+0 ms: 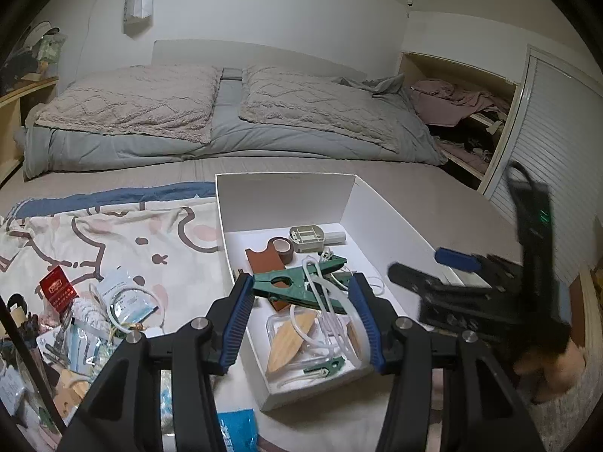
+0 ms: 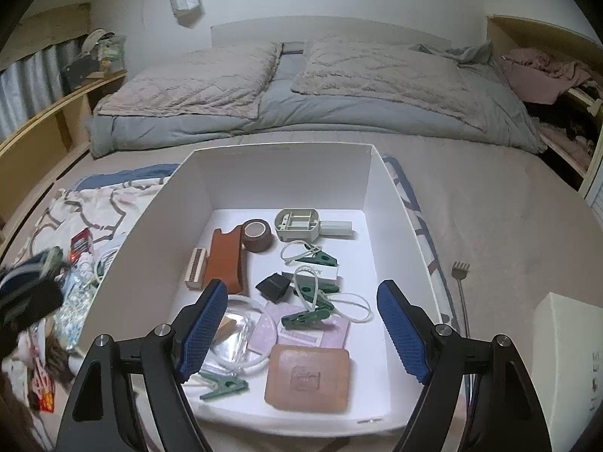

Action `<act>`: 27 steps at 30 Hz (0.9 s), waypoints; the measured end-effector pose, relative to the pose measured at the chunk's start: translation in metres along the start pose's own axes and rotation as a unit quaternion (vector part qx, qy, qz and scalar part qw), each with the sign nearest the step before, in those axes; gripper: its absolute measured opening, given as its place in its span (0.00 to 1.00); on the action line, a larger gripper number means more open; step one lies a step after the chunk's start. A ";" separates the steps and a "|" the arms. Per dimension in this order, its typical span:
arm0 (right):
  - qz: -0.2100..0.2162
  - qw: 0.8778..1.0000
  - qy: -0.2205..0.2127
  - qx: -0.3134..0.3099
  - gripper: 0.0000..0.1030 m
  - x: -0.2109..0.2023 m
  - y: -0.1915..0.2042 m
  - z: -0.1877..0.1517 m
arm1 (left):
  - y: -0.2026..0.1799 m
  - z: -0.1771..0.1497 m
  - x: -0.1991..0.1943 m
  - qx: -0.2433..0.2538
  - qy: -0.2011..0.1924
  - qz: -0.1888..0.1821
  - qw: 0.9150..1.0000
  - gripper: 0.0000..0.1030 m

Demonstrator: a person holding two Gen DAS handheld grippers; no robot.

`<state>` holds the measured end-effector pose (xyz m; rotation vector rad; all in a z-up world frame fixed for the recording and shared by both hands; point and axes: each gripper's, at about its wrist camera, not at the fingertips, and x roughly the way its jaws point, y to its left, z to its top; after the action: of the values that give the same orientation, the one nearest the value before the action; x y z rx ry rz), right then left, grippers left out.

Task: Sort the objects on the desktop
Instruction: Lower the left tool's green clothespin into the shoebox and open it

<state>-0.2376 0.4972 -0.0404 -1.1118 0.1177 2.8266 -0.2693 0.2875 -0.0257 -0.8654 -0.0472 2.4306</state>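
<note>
Left wrist view: the left gripper [image 1: 301, 309] pinches a large green clothes peg [image 1: 297, 287] crosswise between its blue pads, a loop of white cord hanging from the peg. The peg is held above the near left part of the white box [image 1: 286, 196], which stands on the bed. To the left of the box, loose items lie on a patterned blanket [image 1: 113, 233], among them a red packet [image 1: 56, 289] and a plastic bag with white cable [image 1: 126, 297]. At the right edge the right gripper [image 1: 452, 263] appears blurred over the box's right wall.

Right wrist view: the right gripper [image 2: 303, 324] hangs over the near half of the box [image 2: 279, 173] with its jaws spread wide and nothing between them. Inside the box lie a roll of brown tape [image 2: 257, 234], a brown leather case [image 2: 225, 260], a grey plastic holder [image 2: 301, 224], a black clip [image 2: 274, 286], several small green pegs [image 2: 306, 318] with white cords, a brown square pad [image 2: 308, 378] and a clear plastic bag [image 2: 233, 335]. A metal back scratcher [image 2: 461, 293] lies on the bedcover to the right of the box, well apart from it
</note>
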 end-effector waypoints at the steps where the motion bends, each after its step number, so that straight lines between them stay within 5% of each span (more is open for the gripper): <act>1: 0.002 1.000 -0.002 0.002 0.79 -0.003 -0.001 -0.001 | 0.000 0.002 0.002 0.000 0.002 0.000 1.000 0.50; 27: 0.020 0.999 -0.038 -0.003 0.81 -0.045 0.008 -0.029 | -0.002 0.016 0.069 -0.016 0.093 0.032 0.995 0.50</act>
<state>-0.1863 0.4828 -0.0302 -1.0139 0.1271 2.9023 -0.3222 0.3270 -0.0524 -1.1194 0.0120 2.4032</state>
